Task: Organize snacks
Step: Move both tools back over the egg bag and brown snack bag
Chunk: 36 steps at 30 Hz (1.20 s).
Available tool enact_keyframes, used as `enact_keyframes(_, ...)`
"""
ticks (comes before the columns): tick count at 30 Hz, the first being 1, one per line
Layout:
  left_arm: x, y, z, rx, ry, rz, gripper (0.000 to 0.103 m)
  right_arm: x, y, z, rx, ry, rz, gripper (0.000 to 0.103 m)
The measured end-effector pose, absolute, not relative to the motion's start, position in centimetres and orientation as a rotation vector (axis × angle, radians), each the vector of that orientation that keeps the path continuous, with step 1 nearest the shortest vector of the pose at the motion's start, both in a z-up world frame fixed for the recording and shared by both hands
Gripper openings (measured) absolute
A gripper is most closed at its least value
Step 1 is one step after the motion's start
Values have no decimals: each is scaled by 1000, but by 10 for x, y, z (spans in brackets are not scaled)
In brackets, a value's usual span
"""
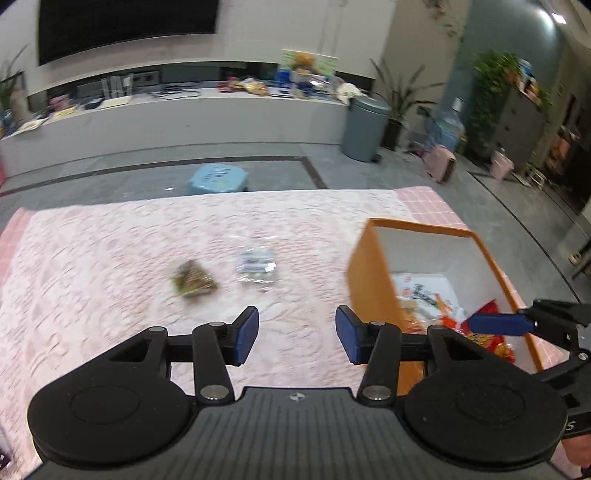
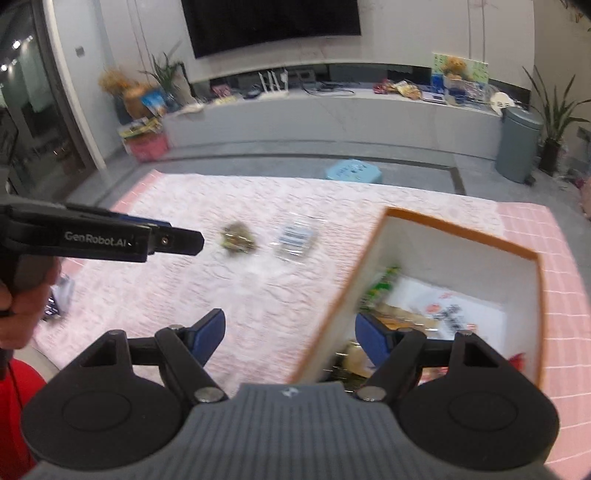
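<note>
Setting: we read this as a home living room.
Wall: large dark television above a long low white media console.
Console top: we note cables, snack packets, a plush bear.
Floor: grey tiles, a blue plastic stool, a grey pedal bin.
Greenery: potted plants in the corners.
Work surface: pink quilted cover.

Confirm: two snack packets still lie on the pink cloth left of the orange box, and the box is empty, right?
Not quite. The orange box already holds several snack packets, as the right wrist view shows. The greenish packet and the clear packet do lie on the pink cloth.
</note>
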<state>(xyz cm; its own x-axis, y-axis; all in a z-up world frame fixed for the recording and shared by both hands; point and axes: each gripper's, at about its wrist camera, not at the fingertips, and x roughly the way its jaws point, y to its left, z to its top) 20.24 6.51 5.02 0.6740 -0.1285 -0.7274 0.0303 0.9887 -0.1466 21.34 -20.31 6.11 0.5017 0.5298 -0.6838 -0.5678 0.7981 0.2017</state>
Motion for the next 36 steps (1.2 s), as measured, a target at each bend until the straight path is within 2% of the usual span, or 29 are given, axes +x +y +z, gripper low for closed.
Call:
enact_keyframes(9,183,121,18,-305,830,-30,59,194,-153,28,71,829,664,76)
enact_keyframes(17,180,151,-11,-360,843,6,59,193,-113,9,26,817,691,76)
enact_keyframes(30,230,179,-28,-435,875,42,59,257,-77,5,-101,880,644,76)
enact_keyframes(36,259,188,-37,-452,855,95,64,293,-61,-11,-113,926,573,76)
